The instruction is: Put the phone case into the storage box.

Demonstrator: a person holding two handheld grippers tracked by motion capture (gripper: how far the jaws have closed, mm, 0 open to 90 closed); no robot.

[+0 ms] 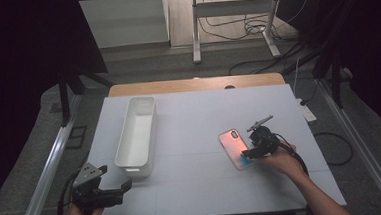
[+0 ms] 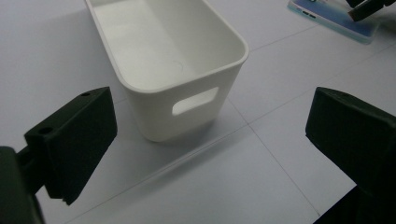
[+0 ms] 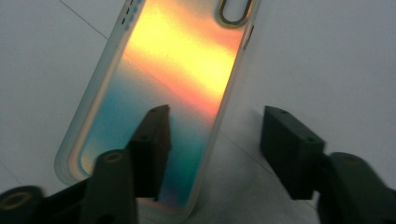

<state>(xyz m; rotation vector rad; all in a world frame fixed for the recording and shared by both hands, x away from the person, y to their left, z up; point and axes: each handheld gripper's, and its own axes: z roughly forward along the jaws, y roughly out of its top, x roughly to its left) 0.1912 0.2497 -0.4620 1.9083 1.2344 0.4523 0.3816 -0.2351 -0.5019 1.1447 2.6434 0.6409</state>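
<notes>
White tabletop (image 1: 190, 137) carries an iridescent phone case (image 1: 233, 148) at four o'clock; right tongs (image 3: 215, 140) straddle its edge, half-parted, not gripping. Left tongs (image 2: 210, 140) gape before the white bin (image 2: 187, 70).

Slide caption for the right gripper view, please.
Right gripper straddling the long edge of an iridescent phone case lying on the white table.

Lower left of the high view: left gripper (image 1: 117, 191), black, topped by a grey three-cornered plate. Right gripper (image 1: 247, 153) black, with trailing black cable; round screw holes mark its jaws.
</notes>
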